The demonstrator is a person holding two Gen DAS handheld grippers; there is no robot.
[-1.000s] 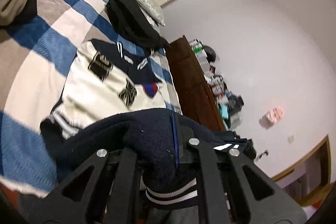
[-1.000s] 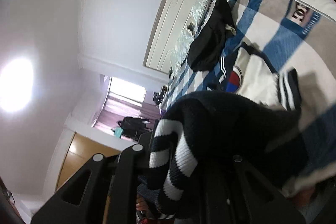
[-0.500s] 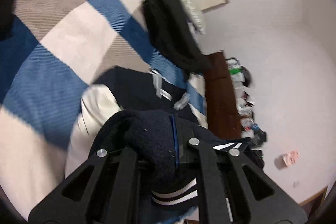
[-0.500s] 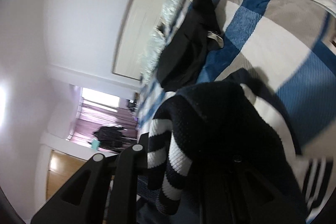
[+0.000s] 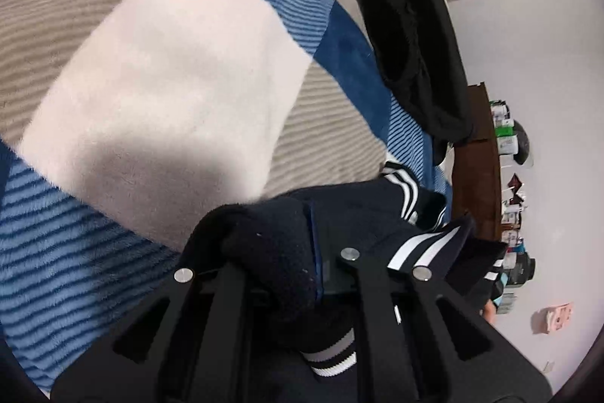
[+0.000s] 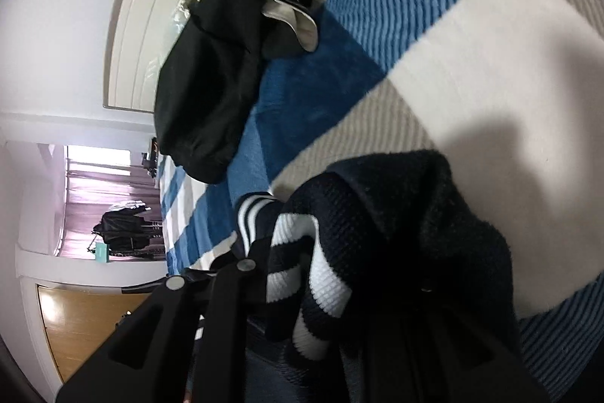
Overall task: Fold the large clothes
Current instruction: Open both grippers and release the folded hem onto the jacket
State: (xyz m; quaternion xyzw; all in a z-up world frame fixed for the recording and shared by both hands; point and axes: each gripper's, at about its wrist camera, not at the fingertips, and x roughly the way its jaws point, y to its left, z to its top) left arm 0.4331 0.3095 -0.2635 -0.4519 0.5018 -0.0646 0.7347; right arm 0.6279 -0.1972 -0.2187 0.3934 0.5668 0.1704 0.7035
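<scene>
a bed (image 5: 158, 70) covered by a blue, white and grey checked blanket (image 6: 472, 36) fills both views. a black garment (image 5: 411, 36) lies near the headboard. the navy jacket (image 5: 358, 210) with white-striped cuffs hangs low over the blanket, pinched by the left tool (image 5: 290, 274) and the right tool (image 6: 328, 274).

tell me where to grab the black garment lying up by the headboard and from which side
Take the black garment at its rounded bottom hem, the end nearest the grippers, coming from the foot of the bed. That edge lies free on the blanket; the far end bunches against the headboard.
</scene>
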